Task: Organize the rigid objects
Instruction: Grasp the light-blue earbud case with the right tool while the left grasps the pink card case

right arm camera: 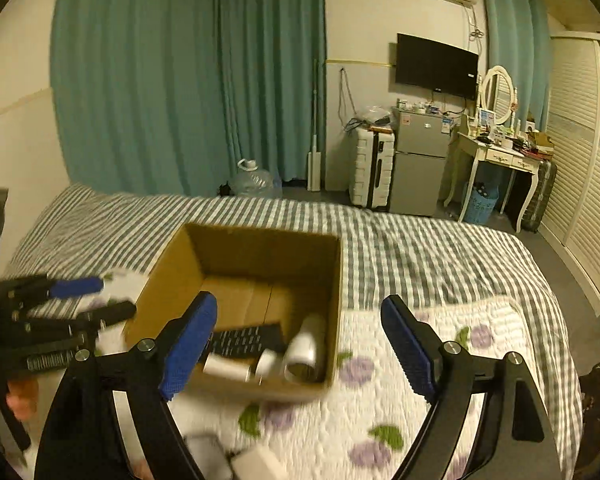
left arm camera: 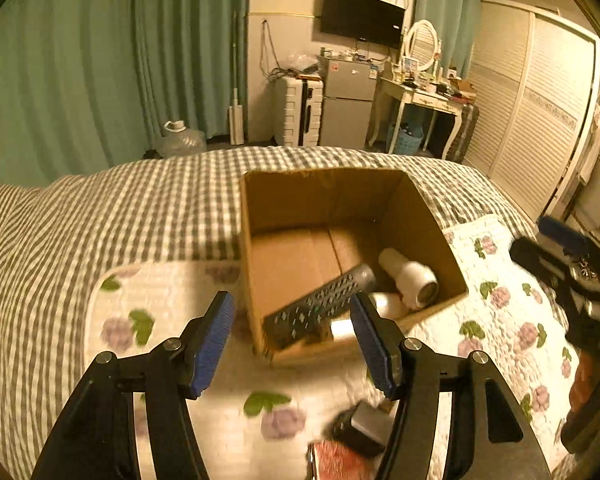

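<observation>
An open cardboard box (left arm camera: 420, 216) (right arm camera: 172, 264) stands on the bed. Inside lie a black remote control (left arm camera: 320, 304) (right arm camera: 244, 340), a white cylinder-shaped device (left arm camera: 412, 280) (right arm camera: 306, 348) and small white items (right arm camera: 226, 368). My left gripper (left arm camera: 296, 340) is open and empty, just in front of the box's near wall. My right gripper (right arm camera: 300, 348) is open and empty, near the box's near right corner. It also shows at the right of the left wrist view (left arm camera: 572, 264). A dark boxy object (left arm camera: 364, 428) and a red item (left arm camera: 336, 460) lie on the quilt below the left gripper.
The bed has a grey checked cover (left arm camera: 100, 208) and a white floral quilt (right arm camera: 420, 420). White objects (right arm camera: 256, 464) lie on the quilt near the right gripper. Green curtains, a suitcase, a fridge and a dressing table stand beyond the bed.
</observation>
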The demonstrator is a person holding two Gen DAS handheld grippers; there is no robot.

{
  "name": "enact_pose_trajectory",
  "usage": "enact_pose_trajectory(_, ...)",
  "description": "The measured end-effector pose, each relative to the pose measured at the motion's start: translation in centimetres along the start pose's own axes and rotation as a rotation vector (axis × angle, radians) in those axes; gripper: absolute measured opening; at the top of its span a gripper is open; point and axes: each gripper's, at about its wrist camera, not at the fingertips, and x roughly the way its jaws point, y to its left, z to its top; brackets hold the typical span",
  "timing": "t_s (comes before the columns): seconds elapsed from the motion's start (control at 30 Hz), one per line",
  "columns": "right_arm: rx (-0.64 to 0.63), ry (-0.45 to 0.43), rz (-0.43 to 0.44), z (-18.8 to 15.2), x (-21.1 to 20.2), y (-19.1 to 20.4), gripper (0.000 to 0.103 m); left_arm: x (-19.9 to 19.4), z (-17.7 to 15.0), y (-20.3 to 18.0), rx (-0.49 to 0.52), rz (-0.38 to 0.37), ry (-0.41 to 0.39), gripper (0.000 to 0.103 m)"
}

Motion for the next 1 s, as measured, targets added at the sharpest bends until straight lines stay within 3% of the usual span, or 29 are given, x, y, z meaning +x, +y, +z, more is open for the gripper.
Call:
enact_pose_trajectory(0.17, -0.049, 0.047, 0.023, -3.3, -2.2, 0.8, 0.084, -1.7, -3.0, 0.1, -0.006, 0.023, 0.012, 0.063)
enact_pose_trajectory(0.33, -0.08, 0.117, 0.04, -6.7, -2.1, 1.5, 0.084, -0.8, -6.4, 0.0, -0.005, 0.024, 0.065, 0.063)
enact_pose_trajectory(0.63, -0.112, 0.299, 0.108, -13.9, 2.1, 2.9, 0.083, 3.7, -13.5, -1.1, 0.05, 0.033, 0.208, 0.063)
enact_pose_trajectory(0.83, -0.218, 0.389, 0.189, -17.9, 3.3, 5.4, 0.066, 4.4, -16.4, -0.4, 0.05, 0.026, 0.237, 0.063)
enact_pose_trajectory(0.9, -0.247, 0.426, 0.221, -18.9, 3.8, 6.4, 0.054, 4.0, -16.6, -0.4, 0.052, 0.018, 0.228, 0.063)
enact_pose_trajectory(1.0, -0.283, 0.473, 0.246, -20.4, 4.8, 7.6, 0.051, 3.7, -16.5, -1.0, 0.083, 0.002, 0.225, 0.063)
